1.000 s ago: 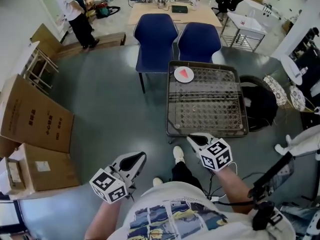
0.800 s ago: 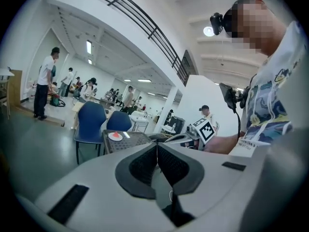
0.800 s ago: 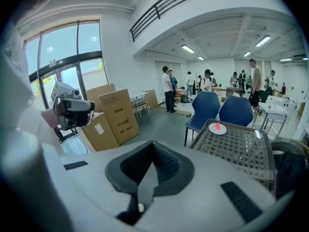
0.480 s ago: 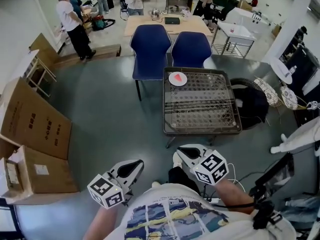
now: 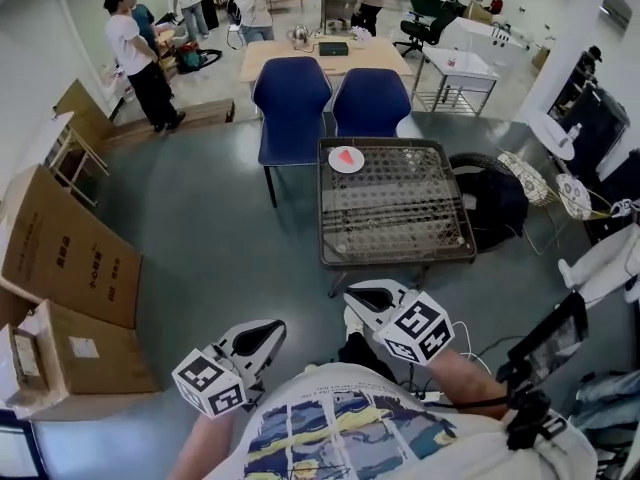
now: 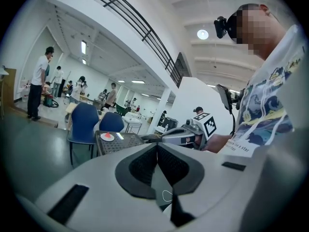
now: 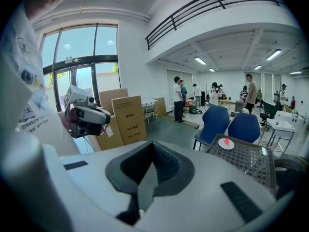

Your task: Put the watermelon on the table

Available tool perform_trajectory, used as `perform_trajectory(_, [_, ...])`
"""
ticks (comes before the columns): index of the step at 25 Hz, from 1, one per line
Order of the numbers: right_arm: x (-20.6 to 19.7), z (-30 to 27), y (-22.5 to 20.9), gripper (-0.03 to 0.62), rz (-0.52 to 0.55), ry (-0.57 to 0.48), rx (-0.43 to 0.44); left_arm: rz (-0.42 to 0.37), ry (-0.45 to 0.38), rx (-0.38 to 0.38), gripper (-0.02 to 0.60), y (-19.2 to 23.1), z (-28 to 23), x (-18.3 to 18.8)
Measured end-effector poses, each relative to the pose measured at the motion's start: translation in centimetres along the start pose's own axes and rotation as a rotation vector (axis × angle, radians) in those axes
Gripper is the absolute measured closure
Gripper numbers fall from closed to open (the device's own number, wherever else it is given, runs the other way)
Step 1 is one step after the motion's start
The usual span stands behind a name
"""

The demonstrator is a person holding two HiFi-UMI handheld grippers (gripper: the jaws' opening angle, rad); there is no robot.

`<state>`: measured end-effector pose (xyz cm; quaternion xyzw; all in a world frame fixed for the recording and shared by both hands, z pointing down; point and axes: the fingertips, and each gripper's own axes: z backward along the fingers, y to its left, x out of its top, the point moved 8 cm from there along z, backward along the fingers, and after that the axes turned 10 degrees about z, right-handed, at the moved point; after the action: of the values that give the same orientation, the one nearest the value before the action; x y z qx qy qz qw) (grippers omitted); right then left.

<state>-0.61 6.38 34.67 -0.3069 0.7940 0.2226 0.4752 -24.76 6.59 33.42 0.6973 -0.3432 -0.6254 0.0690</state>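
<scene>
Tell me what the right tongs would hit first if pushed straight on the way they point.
Probably the grey floor: the right tongs aim slightly down between the cardboard boxes and the mesh table, clear of both, though depth is unclear.

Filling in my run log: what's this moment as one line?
left gripper: shut, empty | right gripper: shut, empty | watermelon: on plate on table | grippers: clear of table
</scene>
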Motion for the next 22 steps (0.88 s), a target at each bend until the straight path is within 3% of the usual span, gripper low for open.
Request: perform_trajectory(22, [0.2, -0.8, 2.1, 0.585, 0.028, -0.016, 0.035, 0.025, 0.009, 0.001, 0.569, 0.2, 0.5, -1.3])
